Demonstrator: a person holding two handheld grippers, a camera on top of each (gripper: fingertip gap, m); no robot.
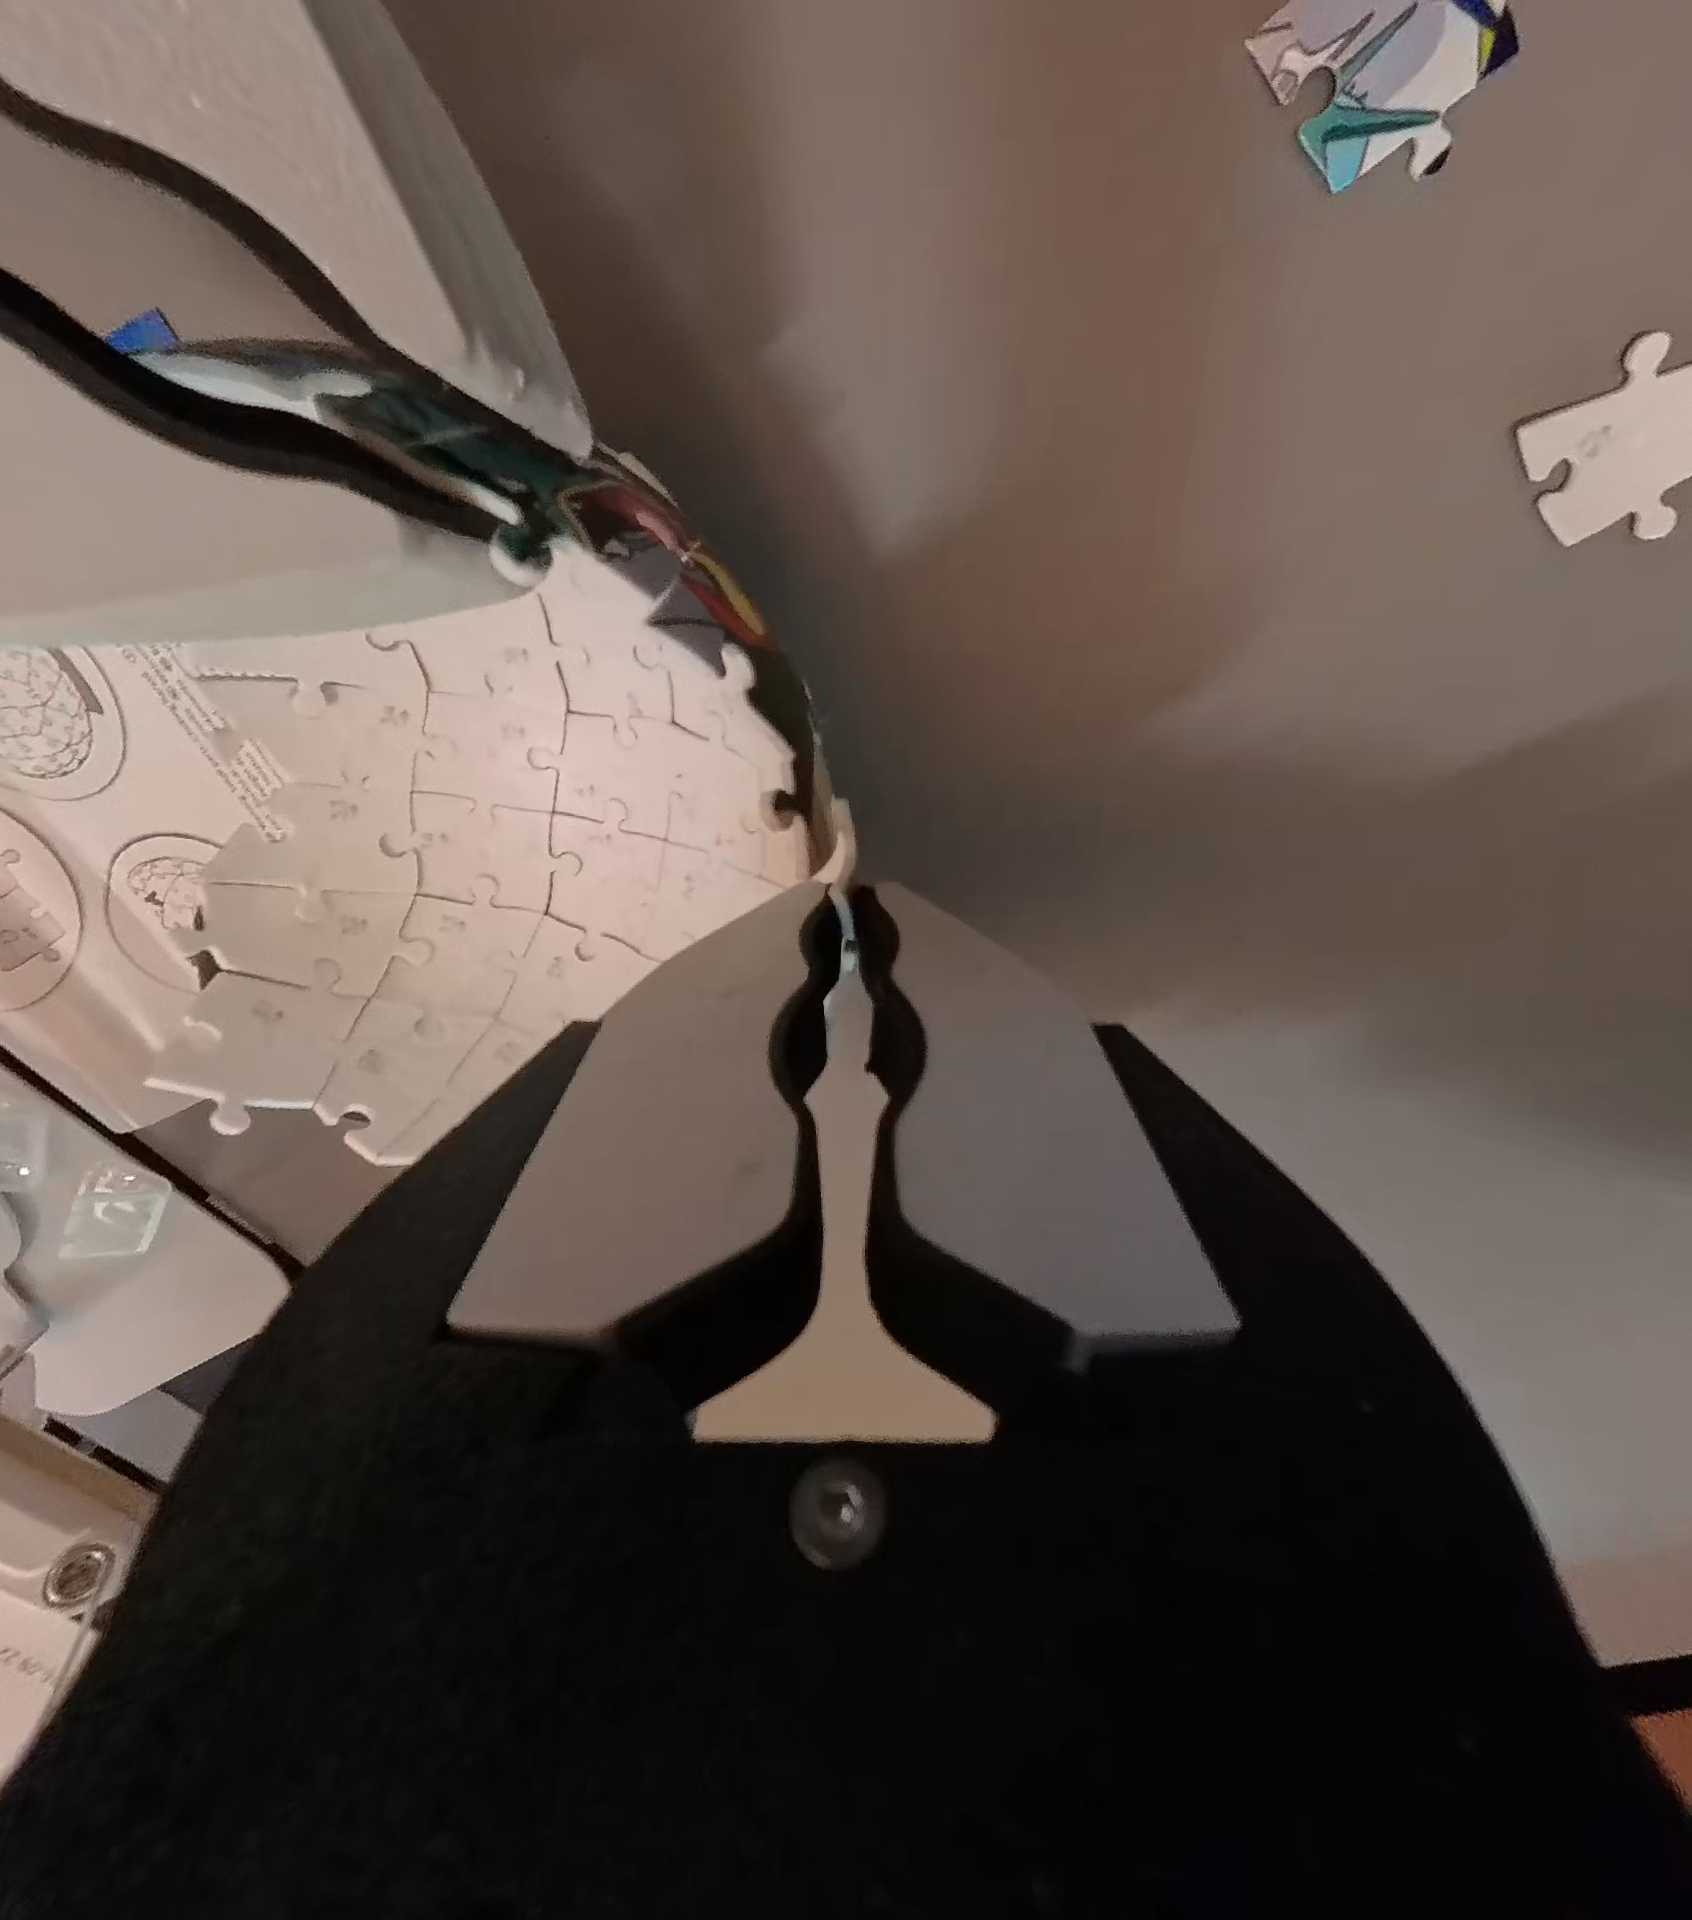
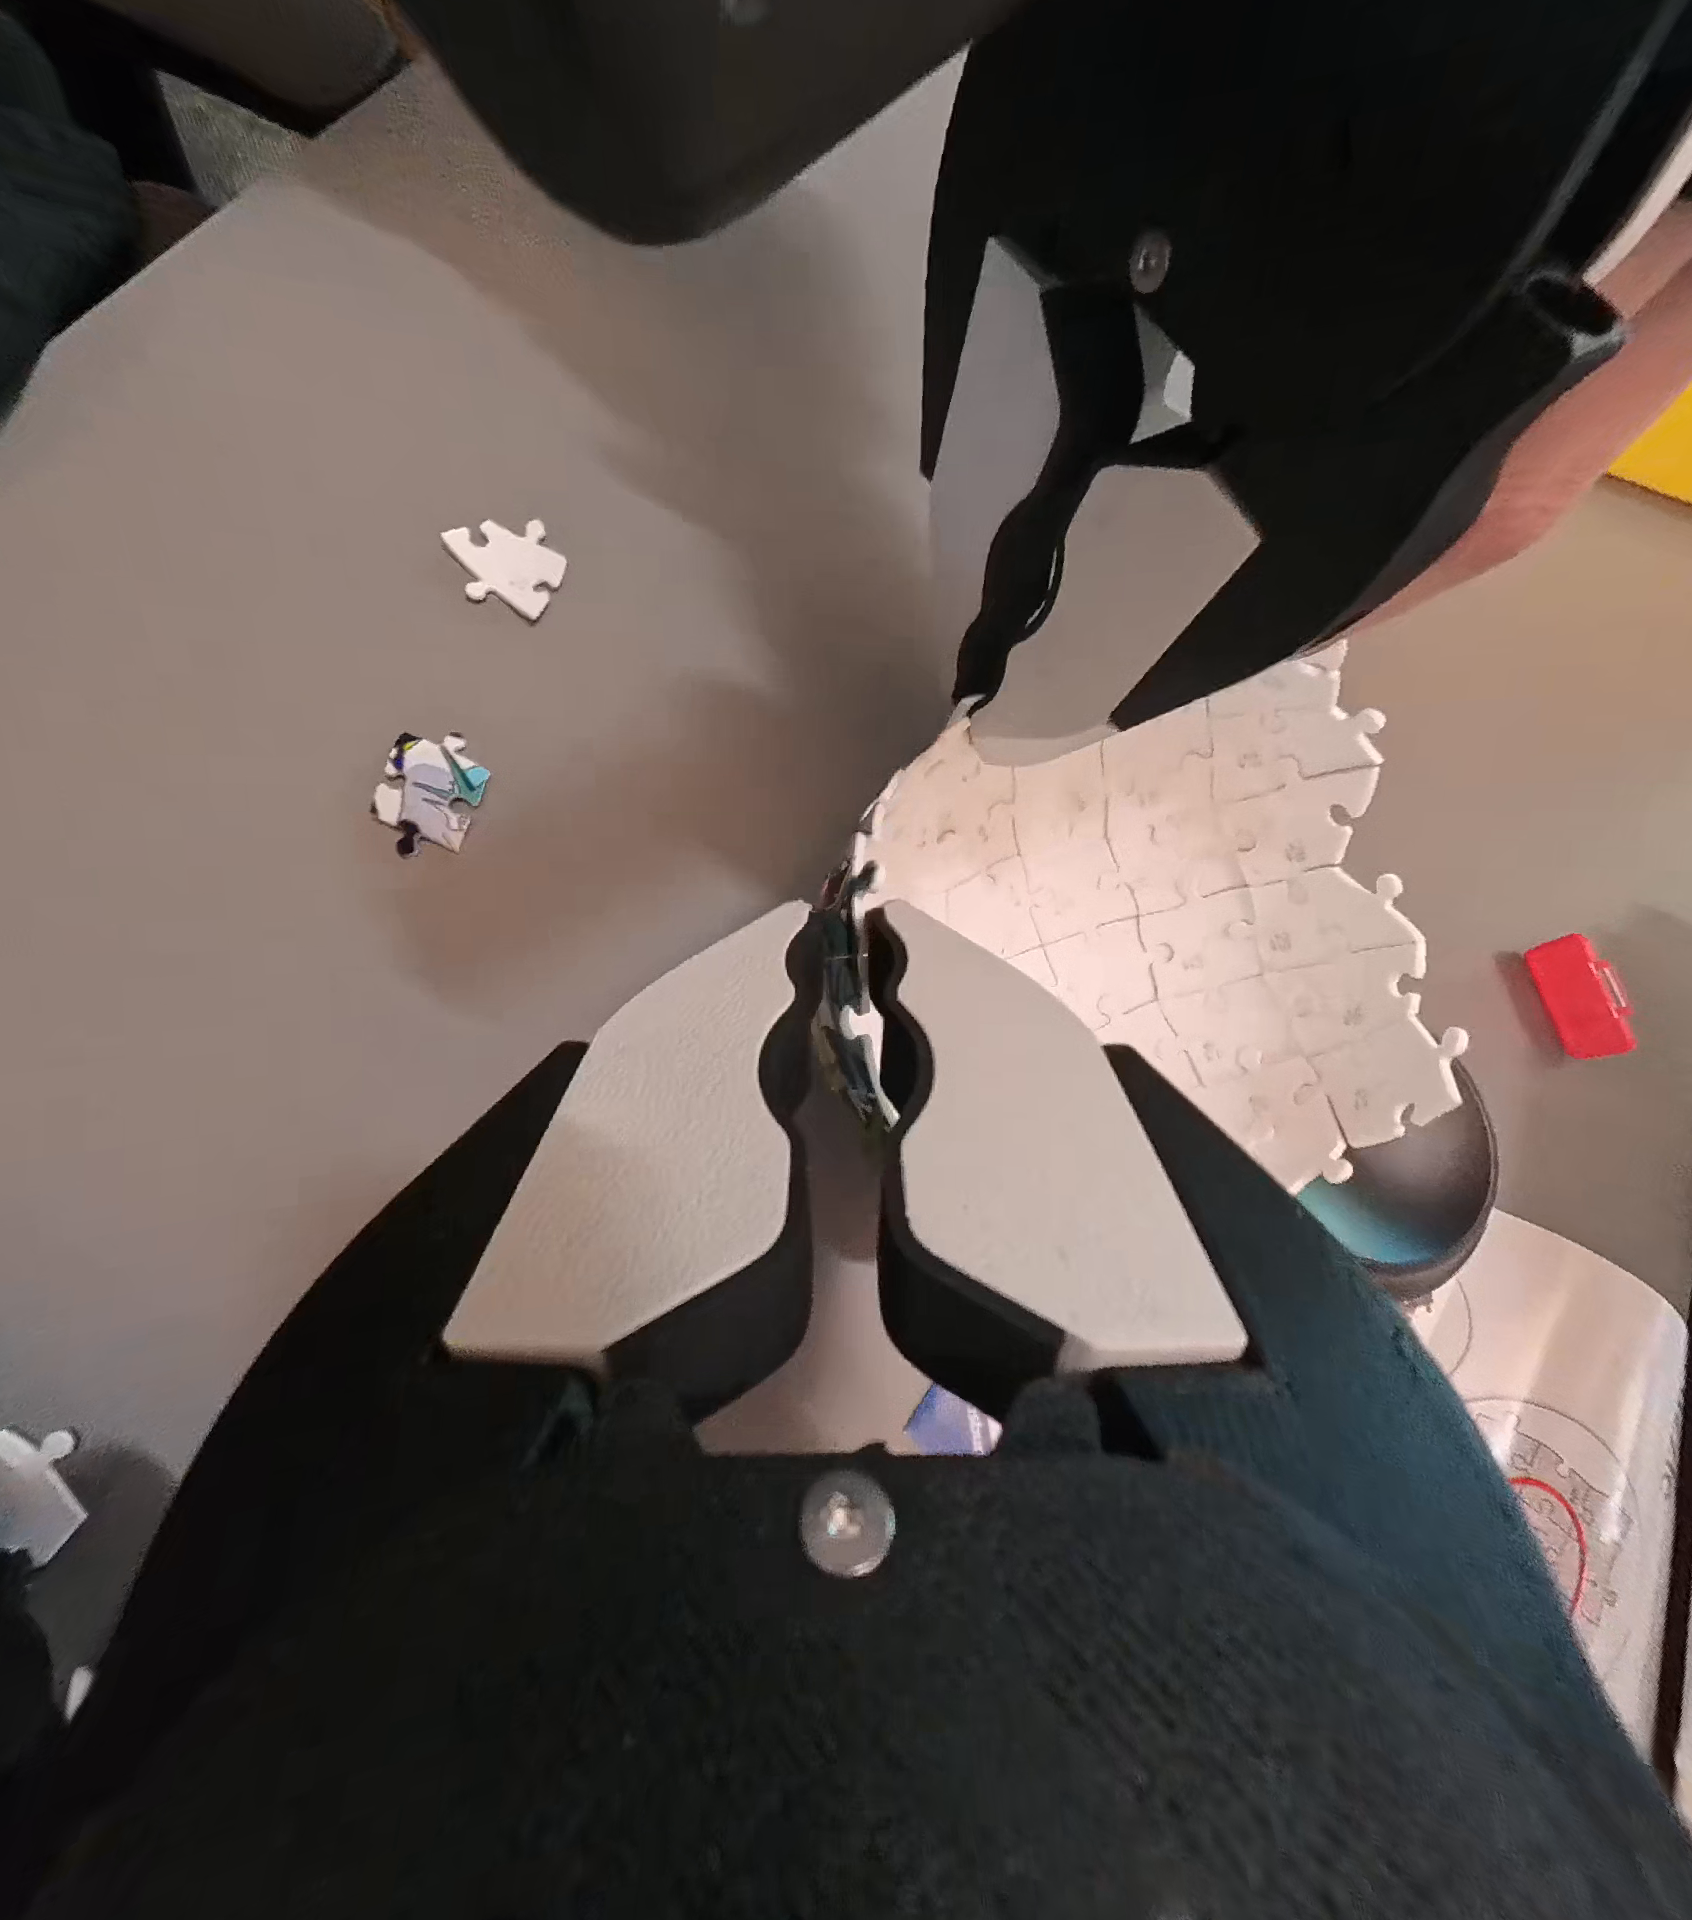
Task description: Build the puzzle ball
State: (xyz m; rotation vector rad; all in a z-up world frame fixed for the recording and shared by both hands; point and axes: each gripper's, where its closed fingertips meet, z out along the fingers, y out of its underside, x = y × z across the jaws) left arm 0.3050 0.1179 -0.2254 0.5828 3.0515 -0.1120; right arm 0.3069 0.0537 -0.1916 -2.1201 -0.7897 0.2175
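Our left gripper [image 1: 847, 940] and right gripper [image 2: 857, 1023] each have narrow jaws pinching opposite rim edges of the curved, half-built puzzle ball section [image 2: 1185, 914], held above the grey table [image 2: 198, 1039]. If we twist or pull apart, the thin seams could likely pop and pieces drop. Open room lies toward nine o'clock in the right view, past a printed loose piece [image 2: 431, 795] and a white loose piece [image 2: 507, 569].

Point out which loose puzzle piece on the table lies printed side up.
The loose piece with the blue, teal and white print, left of the right gripper. The other two loose pieces show only their plain white backs.
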